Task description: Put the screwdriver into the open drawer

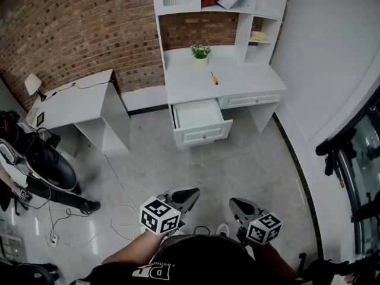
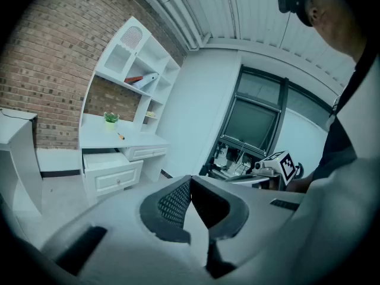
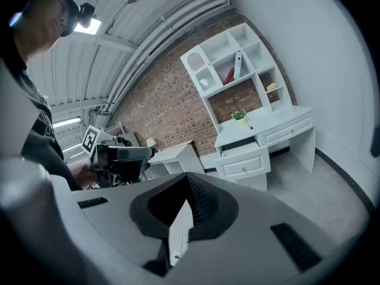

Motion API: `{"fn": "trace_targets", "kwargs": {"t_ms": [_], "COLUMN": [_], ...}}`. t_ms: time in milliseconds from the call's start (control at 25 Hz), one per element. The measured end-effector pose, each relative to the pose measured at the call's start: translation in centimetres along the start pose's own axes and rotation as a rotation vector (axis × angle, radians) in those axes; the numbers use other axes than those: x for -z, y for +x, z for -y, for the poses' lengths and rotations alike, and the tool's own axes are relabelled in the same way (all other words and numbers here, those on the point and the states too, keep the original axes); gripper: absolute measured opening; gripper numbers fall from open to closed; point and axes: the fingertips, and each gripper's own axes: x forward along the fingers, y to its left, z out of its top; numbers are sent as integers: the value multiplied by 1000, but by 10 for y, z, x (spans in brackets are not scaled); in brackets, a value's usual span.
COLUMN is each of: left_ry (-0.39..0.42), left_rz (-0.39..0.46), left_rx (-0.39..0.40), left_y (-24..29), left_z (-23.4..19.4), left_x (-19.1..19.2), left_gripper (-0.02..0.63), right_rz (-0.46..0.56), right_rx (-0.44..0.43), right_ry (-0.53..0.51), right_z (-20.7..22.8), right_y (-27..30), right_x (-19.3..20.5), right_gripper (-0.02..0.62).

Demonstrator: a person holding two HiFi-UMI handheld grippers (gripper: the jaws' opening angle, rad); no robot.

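screwdriver (image 1: 214, 78) lies on the counter (image 1: 243, 76), upper centre, just above the open drawer (image 1: 198, 113). left gripper (image 1: 191, 193) and right gripper (image 1: 235, 204), low in frame, jaws shut, empty. step closer, open one, take the handle squarely.

Seen from beside the desk, a person in a black top (image 1: 199, 260) with white lettering (image 1: 155, 270) on its front. The left tongs (image 1: 190, 195) and right tongs (image 1: 237, 205) have smooth pale grey shells. Their dark pads (image 2: 174, 204) carry a fine cross-ribbed grid and sit in rounded black surrounds. A white cube (image 1: 159, 215) printed with black square markers rides on each pair. A small black camera (image 3: 86, 14) sits on a dark band around the person's head.
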Motion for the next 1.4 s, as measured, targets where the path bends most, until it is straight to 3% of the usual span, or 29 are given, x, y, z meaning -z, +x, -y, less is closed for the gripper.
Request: {"fn": "trace_targets", "kwargs": {"t_ms": [480, 840, 1400], "left_ry": [2, -2, -6], "left_rz": [3, -11, 6], "left_rx": [-25, -54, -93], "left_y": [10, 22, 95], "left_z": [0, 8, 36], "left_x": [-6, 0, -10], "left_gripper": [18, 18, 18], "right_rz": [-7, 10, 10], "right_rx": [-27, -94, -92], "right_ry": [-12, 1, -1], "right_z": [10, 16, 96], "right_y": [0, -4, -41], "right_x": [-7, -11, -37], "right_gripper": [3, 3, 3]}}
